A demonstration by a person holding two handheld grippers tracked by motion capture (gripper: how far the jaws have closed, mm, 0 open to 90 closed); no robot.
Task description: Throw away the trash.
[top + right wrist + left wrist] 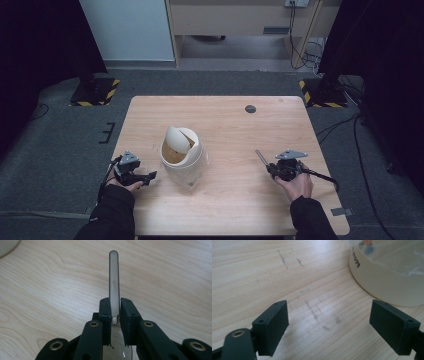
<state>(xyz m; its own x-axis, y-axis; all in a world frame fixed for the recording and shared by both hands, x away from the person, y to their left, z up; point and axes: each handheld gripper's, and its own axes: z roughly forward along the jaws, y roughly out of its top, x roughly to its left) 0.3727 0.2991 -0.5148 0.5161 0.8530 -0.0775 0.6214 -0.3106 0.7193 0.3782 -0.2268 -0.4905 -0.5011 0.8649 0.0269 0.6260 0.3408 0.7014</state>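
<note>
Clearly the right gripper (pixel 115 311) is clamped on one clear plastic spoon (pixel 114 282), handle pointing straight out past the tips. Left gripper (pixel 329 325), jaws apart, holds nothing beside one cream swing-lid bin (pixel 183 155) on the wooden table (pixel 240 200).

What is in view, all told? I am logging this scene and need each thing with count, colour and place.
bin: one, cream, swing lid tilted, clear liner, left of the table's middle.
spoon: one, clear plastic, clamped by its handle in the right gripper, handle pointing away over the table.
table: one, light wood, centre of the high view.
grommet: one, dark, far side of the table.
floor: grey carpet, around the table.
left gripper: one, black, jaws apart, beside the bin, nothing between them.
right gripper: one, black, shut on the spoon, right side of the table.
hands: two, dark sleeves, near edge.
</note>
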